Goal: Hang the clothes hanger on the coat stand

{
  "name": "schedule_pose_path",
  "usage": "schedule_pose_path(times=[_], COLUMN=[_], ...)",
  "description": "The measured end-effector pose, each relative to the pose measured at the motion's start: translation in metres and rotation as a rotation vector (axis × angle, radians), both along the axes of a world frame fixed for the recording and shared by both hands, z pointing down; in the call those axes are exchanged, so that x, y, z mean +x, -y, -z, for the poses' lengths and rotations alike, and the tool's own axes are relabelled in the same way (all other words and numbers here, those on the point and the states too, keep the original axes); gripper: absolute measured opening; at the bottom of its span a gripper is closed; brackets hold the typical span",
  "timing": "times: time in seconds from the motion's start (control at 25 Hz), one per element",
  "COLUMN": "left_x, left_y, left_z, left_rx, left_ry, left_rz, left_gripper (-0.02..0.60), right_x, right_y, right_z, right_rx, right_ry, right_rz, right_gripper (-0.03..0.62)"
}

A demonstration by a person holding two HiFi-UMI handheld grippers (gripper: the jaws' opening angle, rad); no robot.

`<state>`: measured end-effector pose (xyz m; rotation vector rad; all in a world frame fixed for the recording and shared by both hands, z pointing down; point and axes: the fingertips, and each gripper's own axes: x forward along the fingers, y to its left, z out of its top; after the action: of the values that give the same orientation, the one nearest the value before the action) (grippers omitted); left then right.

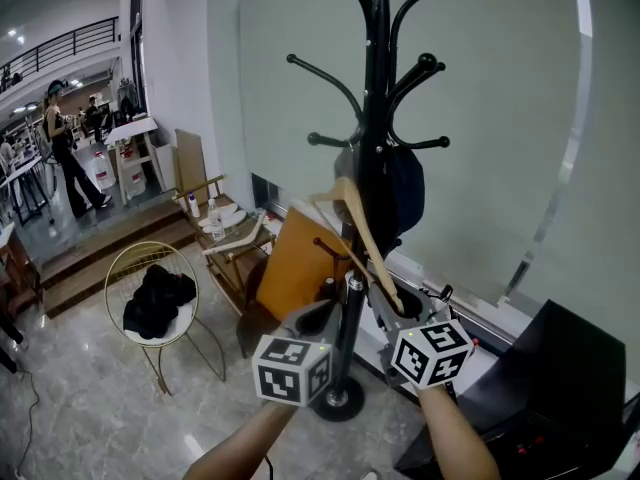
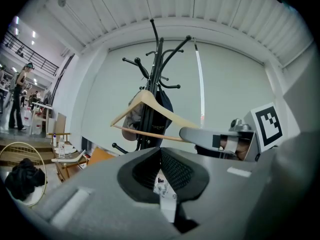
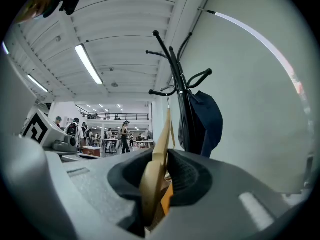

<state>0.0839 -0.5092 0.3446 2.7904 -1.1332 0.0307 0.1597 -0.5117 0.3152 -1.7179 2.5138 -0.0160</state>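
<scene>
Right hand-held gripper (image 3: 162, 160): clenched on 1 arm end of your wooden clothes hanger (image 3: 156, 169).
Left hand-held gripper (image 2: 161, 158): jaws pressed together, nothing between them, held just beside your right one.
Hanger position: raised and tilted in front of the black coat stand (image 1: 377, 118), below its upper pegs; you cannot tell whether its hook touches a peg.
In the way: 1 dark blue garment (image 1: 402, 194) hangs from the stand just behind the hanger.
Stand count: 1 pole, at least 6 curved pegs in the head view.
Left of the stand: 1 orange panel (image 1: 298, 264), 1 wooden folding chair (image 1: 226, 238) carrying 2 bottles, 1 round gold wire chair (image 1: 128, 264) with a black cloth heap.
Right of you: 1 black case (image 1: 562, 368).
Far left: 1 person (image 1: 66, 160) standing, well apart.
</scene>
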Motion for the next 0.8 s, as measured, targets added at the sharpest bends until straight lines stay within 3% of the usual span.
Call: schedule_pose_path(times=[0.8], left_x=[0.017], left_y=[-0.038], left_z=[-0.004], left_rx=[-0.002], left_ry=[-0.009], left_rz=[-0.102], left_gripper=[0.005], right_x=[0.000], right_y=[-0.058], right_z=[-0.012], right_rx=[-0.007], right_ry=[0.037], right_rz=[-0.078], right_gripper=[0.071])
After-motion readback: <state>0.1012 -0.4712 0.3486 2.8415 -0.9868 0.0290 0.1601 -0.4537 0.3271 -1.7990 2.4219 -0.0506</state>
